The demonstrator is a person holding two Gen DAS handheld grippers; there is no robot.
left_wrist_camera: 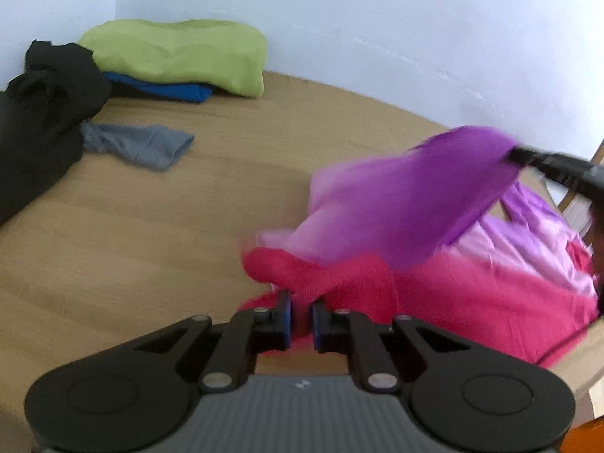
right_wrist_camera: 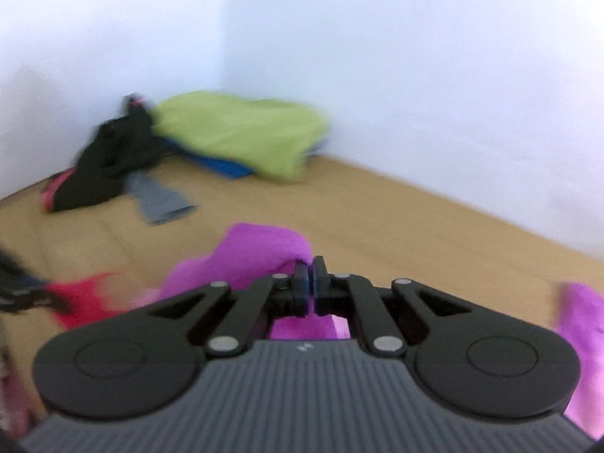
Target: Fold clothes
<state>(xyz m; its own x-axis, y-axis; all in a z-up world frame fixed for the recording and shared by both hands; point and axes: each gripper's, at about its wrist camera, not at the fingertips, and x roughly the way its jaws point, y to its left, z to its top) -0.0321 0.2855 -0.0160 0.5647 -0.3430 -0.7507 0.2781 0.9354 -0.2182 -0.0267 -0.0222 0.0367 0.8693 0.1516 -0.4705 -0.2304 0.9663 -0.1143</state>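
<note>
The left claw (left_wrist_camera: 301, 317) is clamped on a pink fleecy fold (left_wrist_camera: 339, 275); the right claw (right_wrist_camera: 310, 270) is pinched on the purple part of what seems the same garment (left_wrist_camera: 434, 196), lifted above the wooden tabletop (left_wrist_camera: 132, 226). A green folded pile (left_wrist_camera: 177, 53) is seen at the wall

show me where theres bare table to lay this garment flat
Bare wood lies between the grey cloth, the black pile and the pink-purple garment. The far corner is crowded with the green bundle.
</note>
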